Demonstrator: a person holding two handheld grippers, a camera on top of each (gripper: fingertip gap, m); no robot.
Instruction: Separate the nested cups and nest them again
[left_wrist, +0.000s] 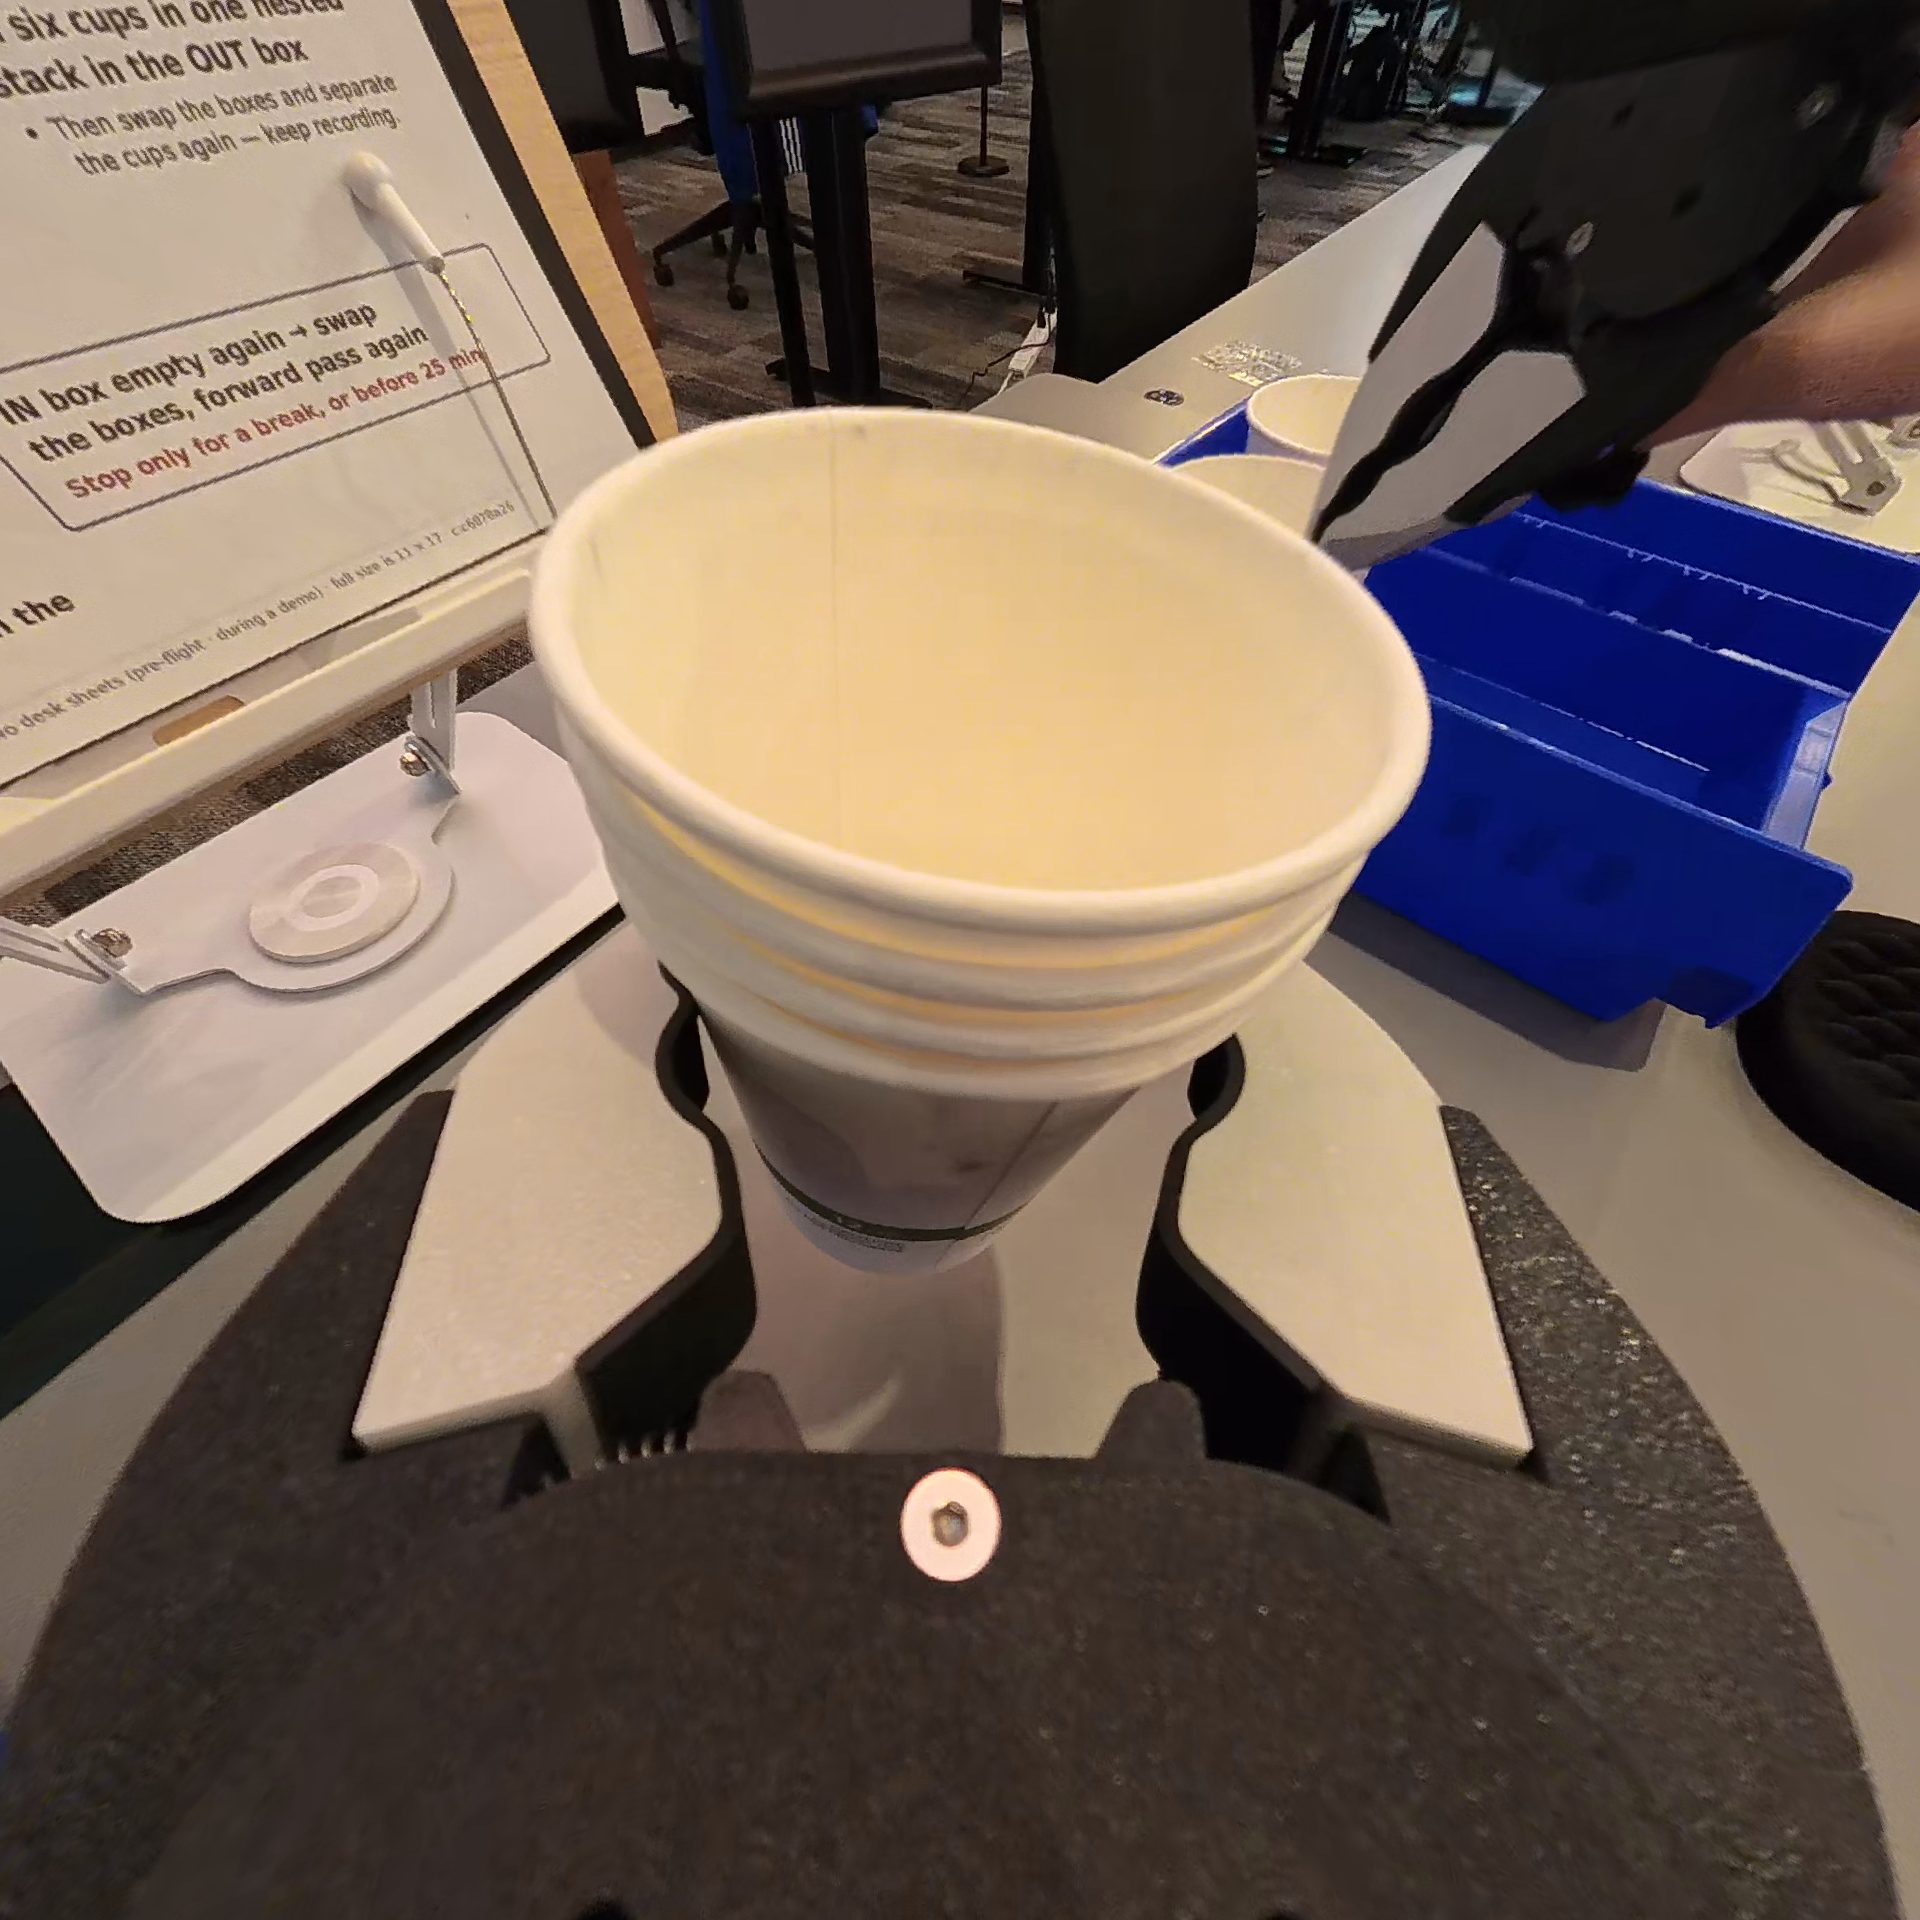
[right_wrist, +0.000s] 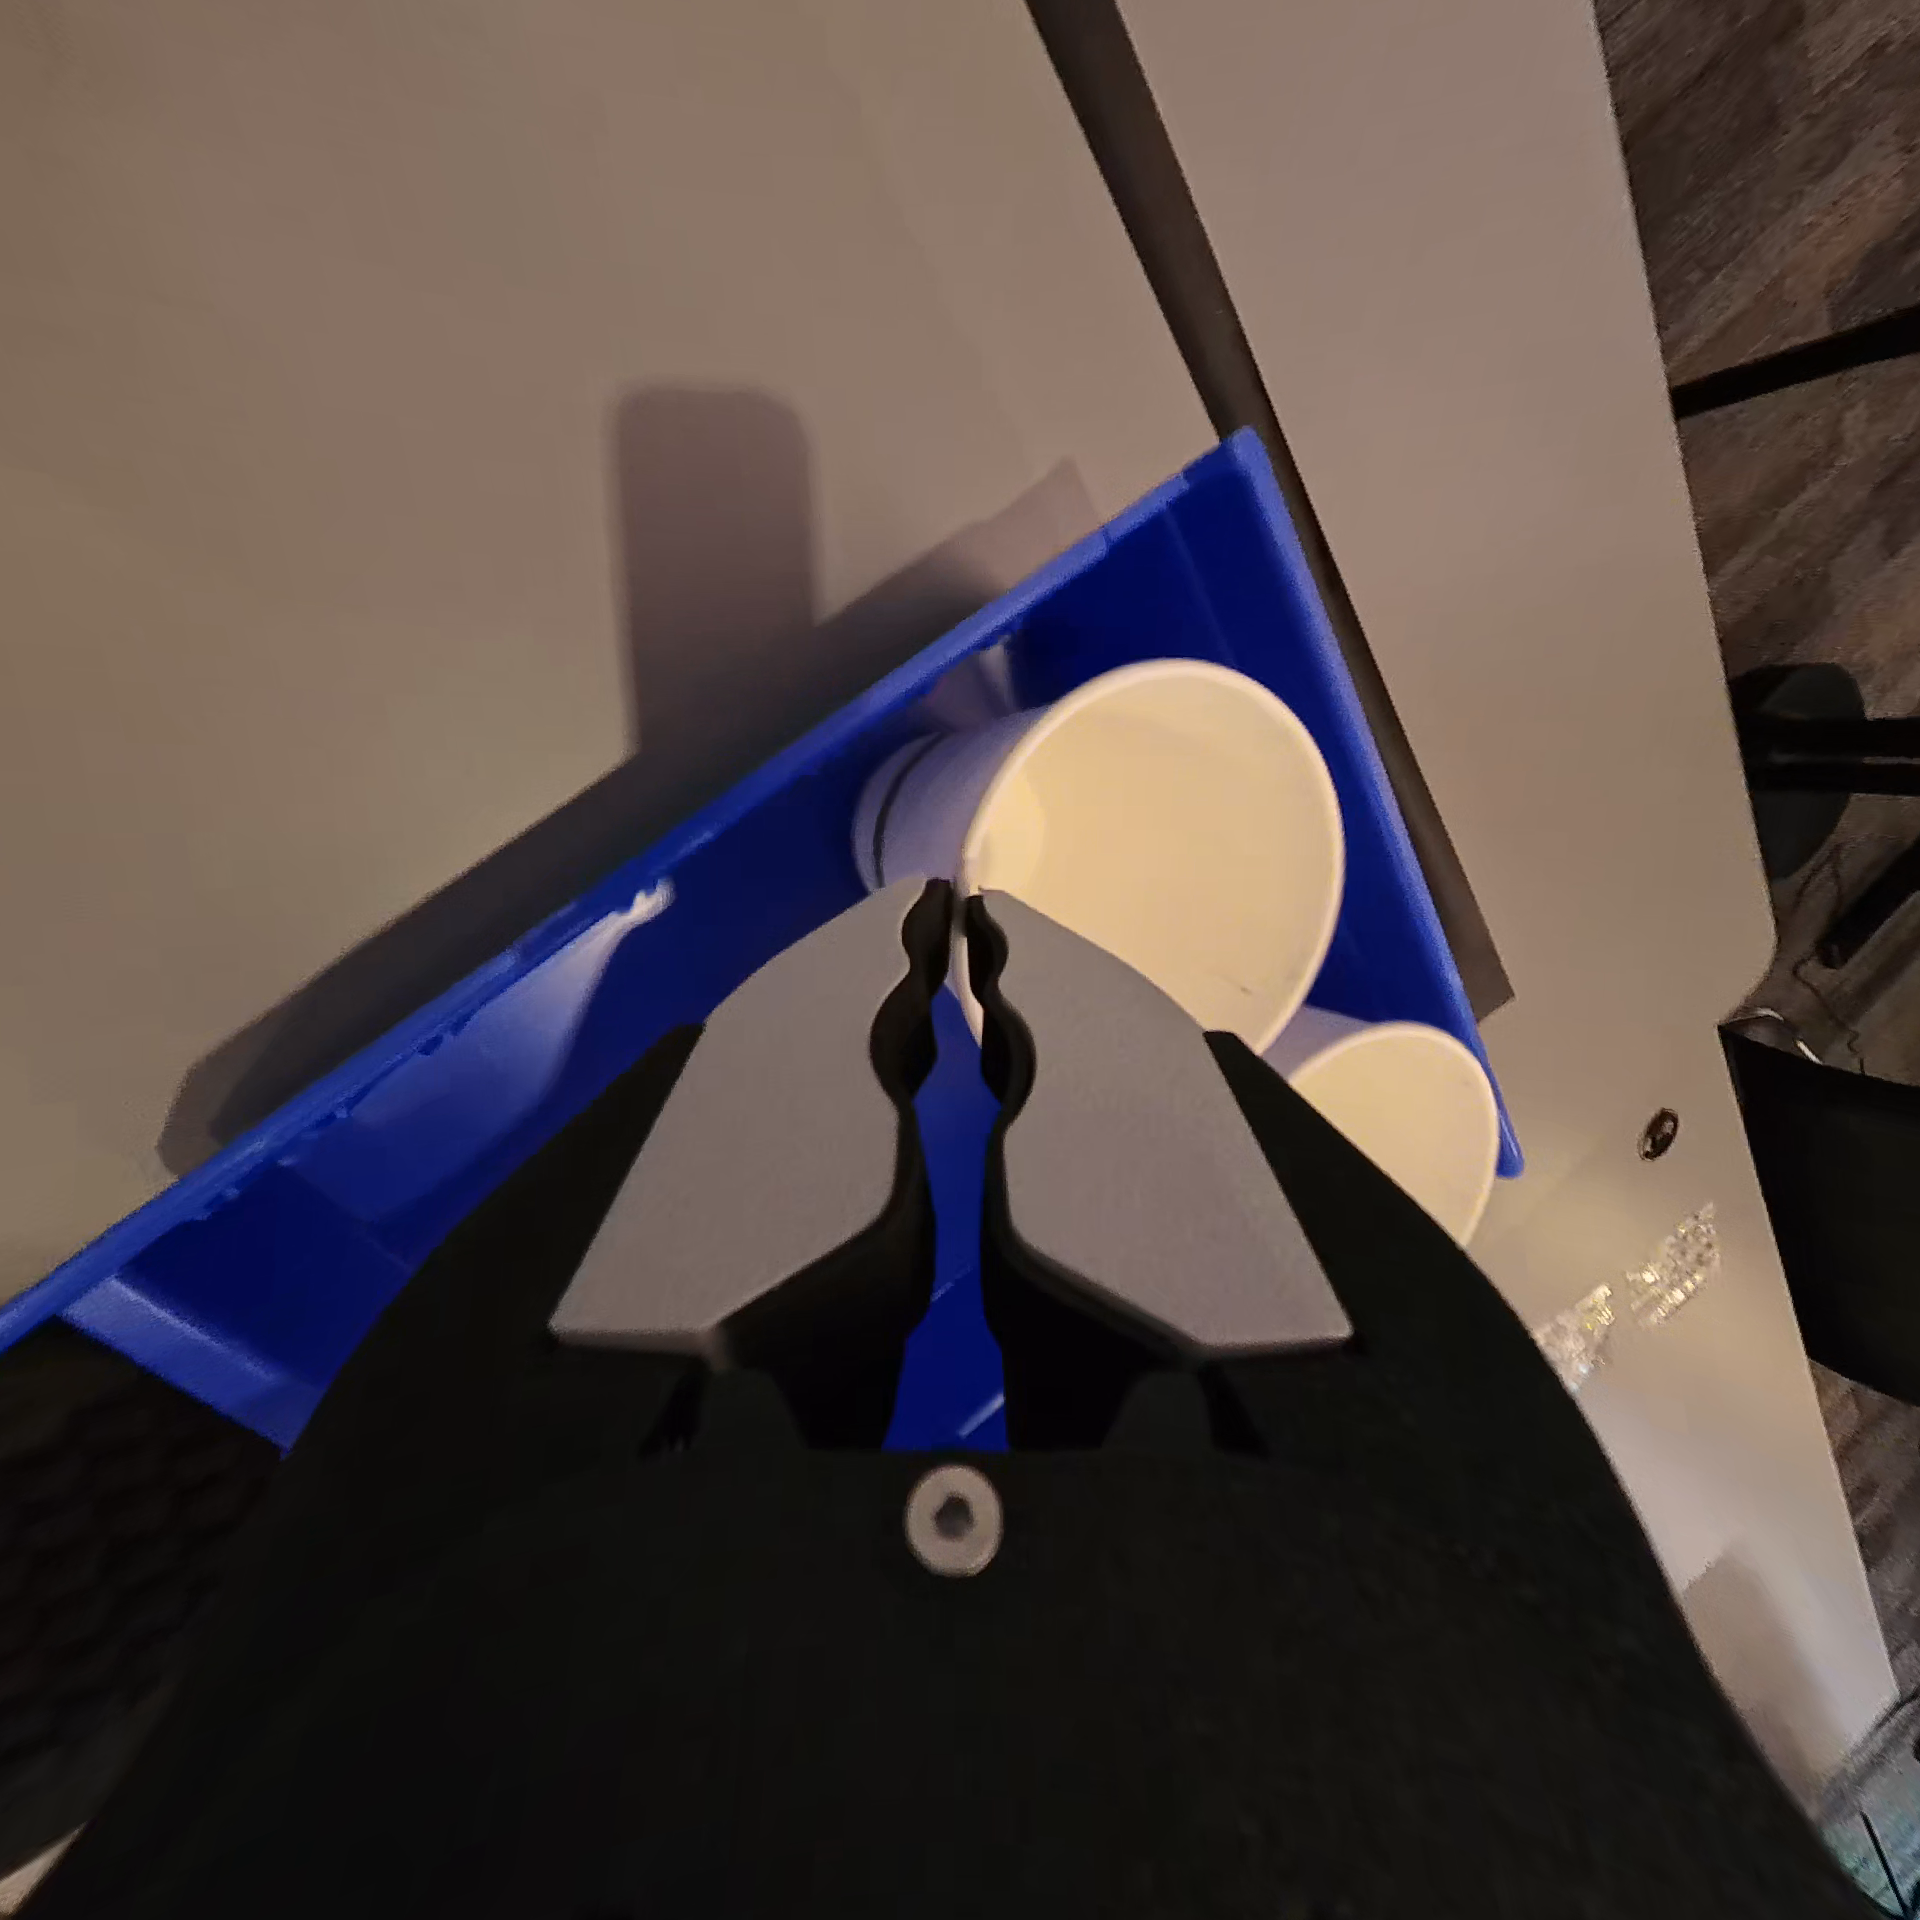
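My left gripper (left_wrist: 951, 1091) is shut on the lower body of a nested stack of white paper cups (left_wrist: 966, 727) and holds it upright above the grey table, with several rims showing. A blue bin (left_wrist: 1610, 831) lies to the right. My right gripper (right_wrist: 954, 904) reaches over the bin (right_wrist: 727, 883), and its jaws are closed on the rim of a single white cup (right_wrist: 1153, 842). A second single cup (right_wrist: 1392, 1122) stands beside that one in the bin. In the left wrist view the right gripper (left_wrist: 1340, 509) shows at the upper right, near these two cups (left_wrist: 1299, 416).
A printed instruction board (left_wrist: 208, 364) on a white stand with a flat base (left_wrist: 208, 1039) is at the left. A black round pad (left_wrist: 1849, 1049) lies at the right edge. The far table edge (left_wrist: 1351, 239) meets a carpeted floor with chairs. A person's hand (left_wrist: 1829, 343) holds the right gripper.
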